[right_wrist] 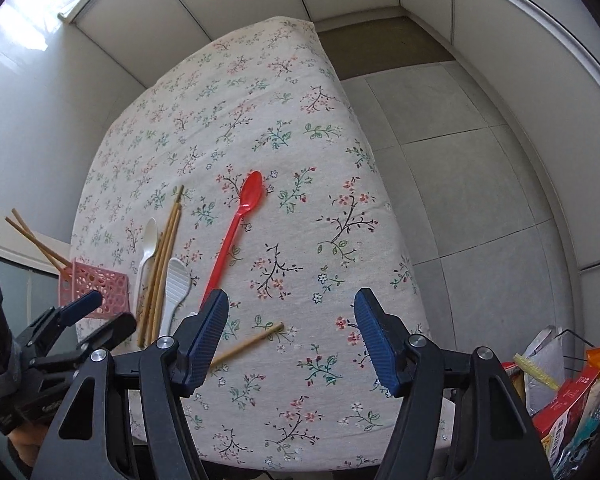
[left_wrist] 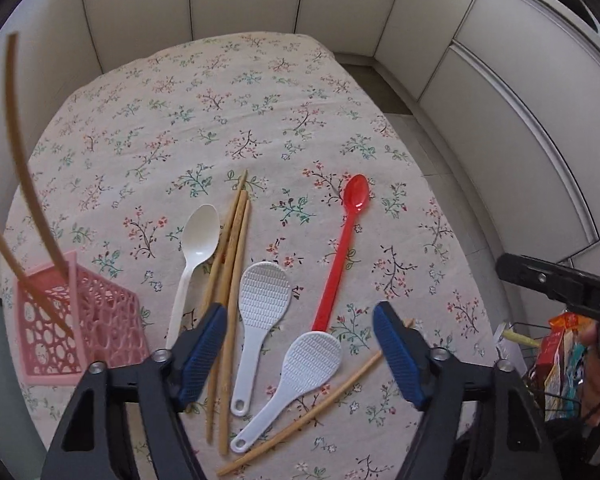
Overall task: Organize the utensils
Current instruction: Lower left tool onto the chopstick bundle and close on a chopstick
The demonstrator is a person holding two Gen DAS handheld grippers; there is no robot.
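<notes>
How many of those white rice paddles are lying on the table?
2. One rice paddle lies just right of the chopstick bundle; the other rice paddle lies nearer the camera, beside the red spoon's handle end. None seem hidden.

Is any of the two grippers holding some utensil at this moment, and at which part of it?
Nothing is held. The left hand-held gripper is open above the white rice paddles, and the right hand-held gripper is open above the tablecloth.
</notes>
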